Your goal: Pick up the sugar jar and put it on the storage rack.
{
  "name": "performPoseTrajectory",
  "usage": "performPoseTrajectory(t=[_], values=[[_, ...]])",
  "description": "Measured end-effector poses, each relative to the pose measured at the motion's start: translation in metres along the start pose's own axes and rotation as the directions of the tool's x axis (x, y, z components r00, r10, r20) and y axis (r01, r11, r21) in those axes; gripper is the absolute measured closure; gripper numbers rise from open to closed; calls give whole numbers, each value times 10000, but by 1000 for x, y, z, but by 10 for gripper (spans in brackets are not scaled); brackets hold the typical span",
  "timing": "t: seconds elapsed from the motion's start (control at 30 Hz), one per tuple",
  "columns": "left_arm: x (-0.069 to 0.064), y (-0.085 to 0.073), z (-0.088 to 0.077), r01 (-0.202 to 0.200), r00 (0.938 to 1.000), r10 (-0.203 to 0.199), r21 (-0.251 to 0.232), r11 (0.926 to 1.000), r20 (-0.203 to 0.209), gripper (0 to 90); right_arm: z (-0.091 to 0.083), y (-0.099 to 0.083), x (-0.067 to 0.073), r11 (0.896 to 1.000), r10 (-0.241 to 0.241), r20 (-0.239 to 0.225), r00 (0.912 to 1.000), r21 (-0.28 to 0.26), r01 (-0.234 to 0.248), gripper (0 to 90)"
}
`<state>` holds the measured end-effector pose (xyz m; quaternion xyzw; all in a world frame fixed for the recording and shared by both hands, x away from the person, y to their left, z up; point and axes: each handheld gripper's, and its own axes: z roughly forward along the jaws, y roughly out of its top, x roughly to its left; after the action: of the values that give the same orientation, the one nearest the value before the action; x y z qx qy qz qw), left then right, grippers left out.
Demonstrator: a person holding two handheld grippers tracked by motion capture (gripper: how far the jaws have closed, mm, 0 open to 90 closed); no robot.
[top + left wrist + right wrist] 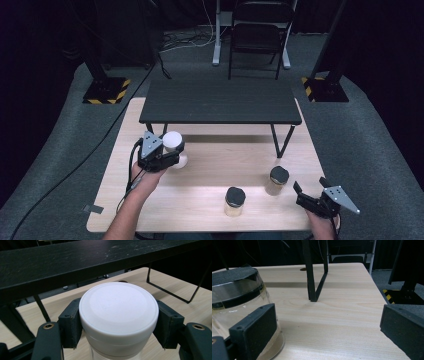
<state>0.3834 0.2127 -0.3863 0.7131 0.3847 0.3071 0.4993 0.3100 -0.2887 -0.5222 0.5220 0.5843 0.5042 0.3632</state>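
The white-lidded jar (118,315) is clamped between the pads (71,322) of the left gripper (167,152), held at the lid, clear of the table (210,210). The right gripper (306,196) is held wide open with nothing gripped, a black-lidded jar (239,305) just beside its left pad.

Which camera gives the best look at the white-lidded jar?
The left gripper view: the white-lidded jar sits close up, clamped under its lid between the left gripper pads. The high view shows it small, near the black shelf. The right gripper view shows a black-lidded jar instead.
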Motion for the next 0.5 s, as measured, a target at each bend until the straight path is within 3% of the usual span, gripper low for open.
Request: performPoseTrajectory(t=[0.5], values=[[-8, 23, 3, -139, 9989, 144, -118, 9998, 448, 331, 0, 0, -1, 10000, 52, -4, 10000, -8, -52, 0]])
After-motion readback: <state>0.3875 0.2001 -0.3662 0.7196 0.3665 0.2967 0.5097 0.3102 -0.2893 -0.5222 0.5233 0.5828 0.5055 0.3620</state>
